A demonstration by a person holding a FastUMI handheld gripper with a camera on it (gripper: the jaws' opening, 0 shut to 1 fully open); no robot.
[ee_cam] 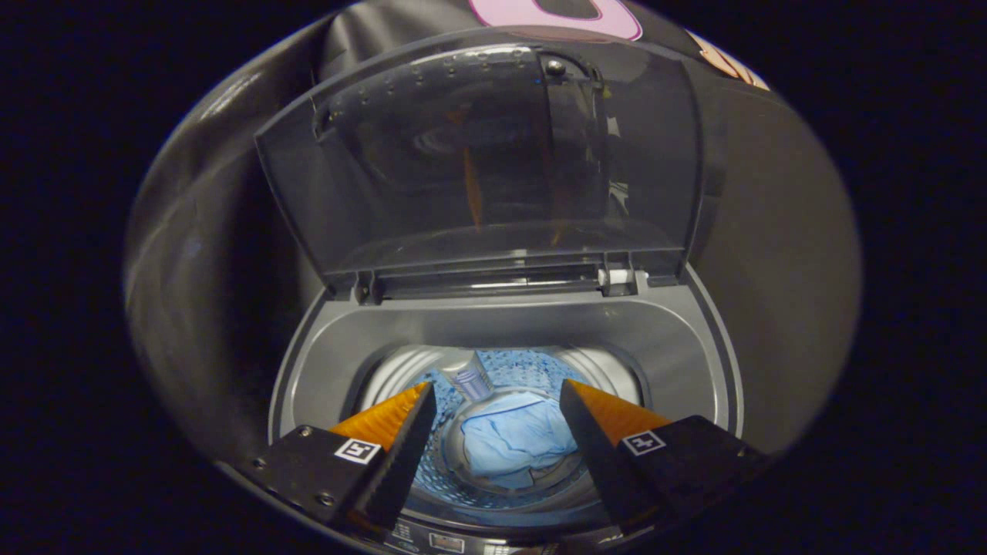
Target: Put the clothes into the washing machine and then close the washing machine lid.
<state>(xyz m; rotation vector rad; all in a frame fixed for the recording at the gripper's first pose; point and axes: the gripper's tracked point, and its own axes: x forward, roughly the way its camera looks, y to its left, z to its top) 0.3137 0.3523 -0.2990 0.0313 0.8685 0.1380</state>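
A grey top-loading washing machine (509, 320) stands right under my gripper (497, 397). Its tinted see-through lid (493, 162) is raised upright at the back, hinged behind the opening. Down in the steel drum (401, 370) lies a crumpled light blue garment (513, 439), seen between and below my fingertips. My gripper hovers above the front of the opening, open, with nothing between its fingers.
Black booth cloth (771, 231) hangs close behind and on both sides of the machine. The machine's control panel (447, 542) runs along the front edge beneath the fingers. A small grey cylindrical part (470, 380) sits at the drum's back wall.
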